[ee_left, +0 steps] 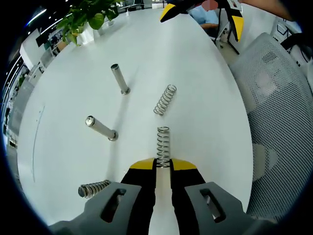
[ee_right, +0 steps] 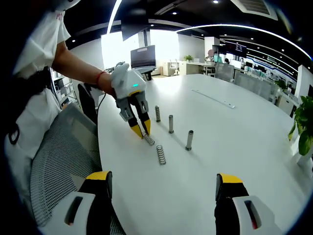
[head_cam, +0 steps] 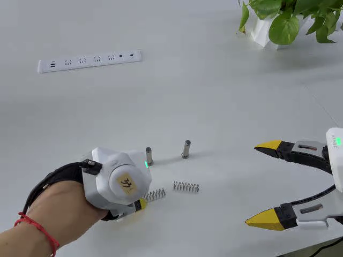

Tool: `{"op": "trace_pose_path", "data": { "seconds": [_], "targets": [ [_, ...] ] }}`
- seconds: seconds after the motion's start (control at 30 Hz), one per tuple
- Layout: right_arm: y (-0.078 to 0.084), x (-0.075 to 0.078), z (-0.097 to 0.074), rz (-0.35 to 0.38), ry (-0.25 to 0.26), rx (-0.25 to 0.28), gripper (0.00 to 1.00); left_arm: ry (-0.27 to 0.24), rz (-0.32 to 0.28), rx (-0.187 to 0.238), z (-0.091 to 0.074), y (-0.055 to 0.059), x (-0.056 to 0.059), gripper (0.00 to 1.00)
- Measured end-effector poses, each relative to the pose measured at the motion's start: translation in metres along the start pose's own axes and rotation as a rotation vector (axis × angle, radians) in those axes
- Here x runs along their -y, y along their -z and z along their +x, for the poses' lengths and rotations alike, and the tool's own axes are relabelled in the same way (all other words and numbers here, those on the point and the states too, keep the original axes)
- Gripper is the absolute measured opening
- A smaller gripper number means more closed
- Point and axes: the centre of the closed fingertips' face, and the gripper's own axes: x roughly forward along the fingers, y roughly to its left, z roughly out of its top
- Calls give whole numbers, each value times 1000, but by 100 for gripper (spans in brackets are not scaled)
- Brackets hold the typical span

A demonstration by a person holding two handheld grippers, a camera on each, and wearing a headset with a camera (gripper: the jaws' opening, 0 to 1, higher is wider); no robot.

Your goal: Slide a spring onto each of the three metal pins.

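Left tongs pinching a spring; one pin loaded, two bare.

Head view: left tongs (head_cam: 140,203) were pressed onto the near end of the held spring (head_cam: 155,194), which lay on the surface (head_cam: 214,96). Loose spring (head_cam: 186,186) lay just right of it, with left bare pin (head_cam: 149,156) and right bare pin (head_cam: 186,149) upright just beyond. Right tongs (head_cam: 253,183) were spread, empty, well apart at right. Left gripper view: loaded pin (ee_left: 94,188) wore its spring, near-left of the tongs. Right gripper view: right tongs spread wide, three pins in a row past the held spring. Step looked like pickup of spring two. Next move likely calls for lifting it, turning it upright and lining its bore over a bare pin.
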Motion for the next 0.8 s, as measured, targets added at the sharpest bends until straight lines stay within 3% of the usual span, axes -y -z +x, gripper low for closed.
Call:
{"op": "trace_pose_path", "data": {
  "seconds": [0.53, 0.8],
  "targets": [
    [-2, -5, 0, -8, -13, -16, 85, 26, -66, 59, -4, 1, 12, 6],
    [-7, -6, 0, -22, -21, -18, 85, 15, -132, 152, -22, -7, 15, 6]
  ]
}}
